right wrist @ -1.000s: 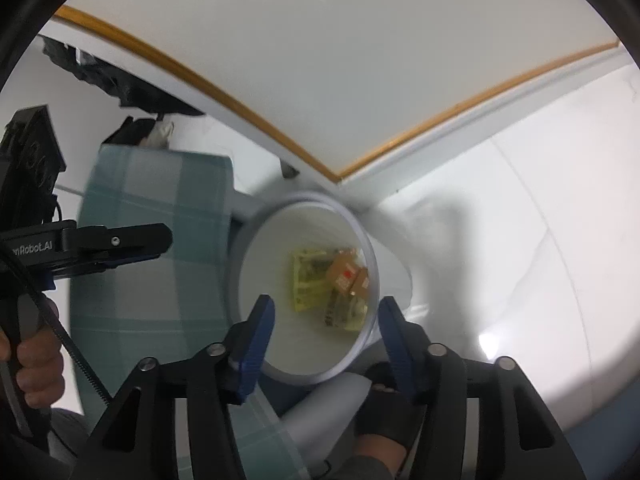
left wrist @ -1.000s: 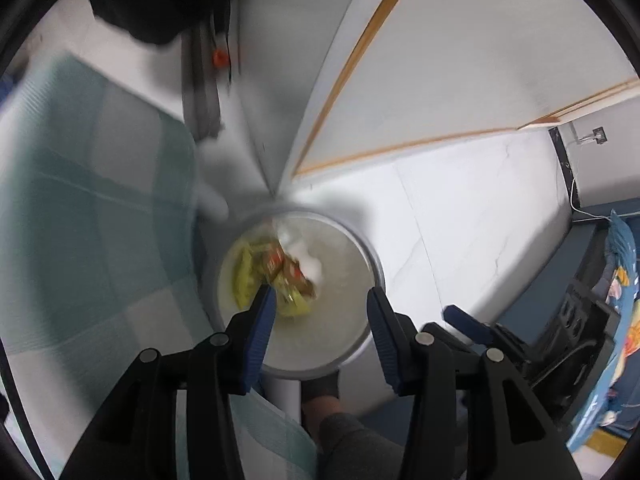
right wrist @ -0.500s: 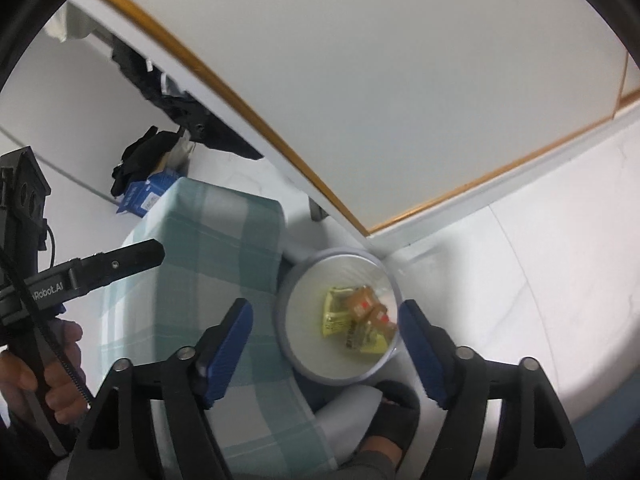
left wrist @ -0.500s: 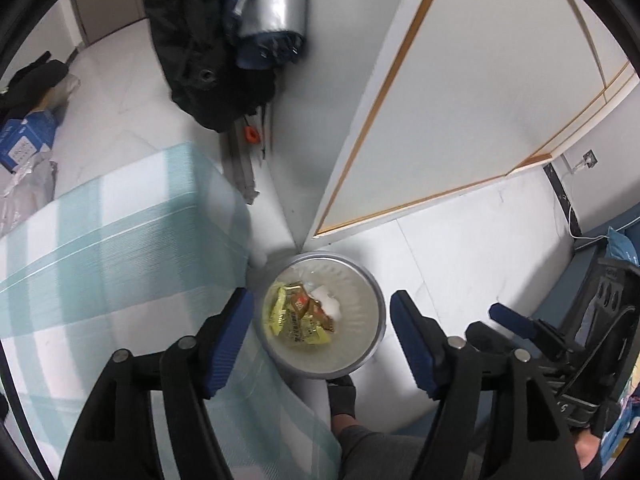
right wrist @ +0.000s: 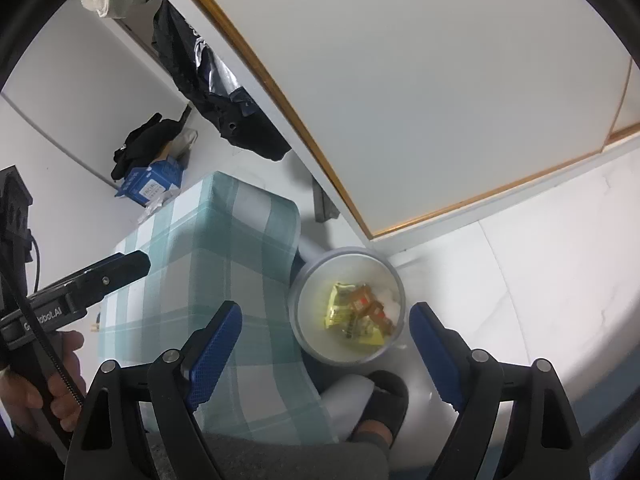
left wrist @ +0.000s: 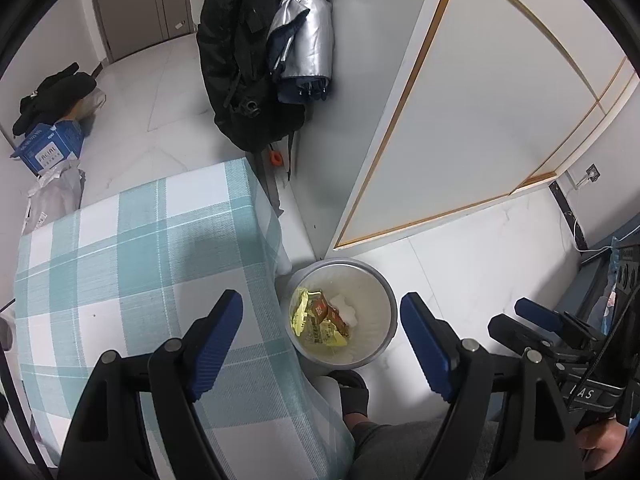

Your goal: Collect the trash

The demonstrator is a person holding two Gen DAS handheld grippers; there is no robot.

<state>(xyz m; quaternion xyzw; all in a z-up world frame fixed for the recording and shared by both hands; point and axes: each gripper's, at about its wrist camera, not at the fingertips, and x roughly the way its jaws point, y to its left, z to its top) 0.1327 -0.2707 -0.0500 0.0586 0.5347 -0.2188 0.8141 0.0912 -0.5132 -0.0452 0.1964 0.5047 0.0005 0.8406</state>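
Two handheld grippers hang above a round white trash bin (left wrist: 382, 280) standing on the pale floor (left wrist: 472, 264) at the corner of a table draped in a teal-and-white checked cloth (left wrist: 132, 264). The left gripper (left wrist: 322, 334) points steeply down, its blue-padded jaws spread wide and opening, with nothing between them; the bin shows in the gap, far below the pads. The right gripper (right wrist: 326, 340) is in the same state: jaws wide and opening, empty, the bin (right wrist: 298, 280) framed between its blue fingers (right wrist: 214, 340).

Inside the bin lie the collected wrappers (left wrist: 316, 318), yellow and orange-red snack packets, with a crumpled white tissue (left wrist: 346, 308) at their 2 o'clock in the left wrist view. In the right wrist view the wrappers (right wrist: 358, 312) sit at the bin's centre, the tissue at their 2 o'clock edge.

A black-slippered foot (right wrist: 384, 400) rests on the floor at the bin's 6 o'clock, just beside it. In the left wrist view the right gripper's body shows at 4 o'clock; in the right wrist view a hand (right wrist: 48, 380) grips the left tool's handle at 8 o'clock.

At 12 o'clock in the left view a black jacket (left wrist: 236, 64) and a folded silver umbrella (left wrist: 308, 28) hang against the wall; a blue cardboard box (left wrist: 50, 150) sits on the floor at 10 o'clock.
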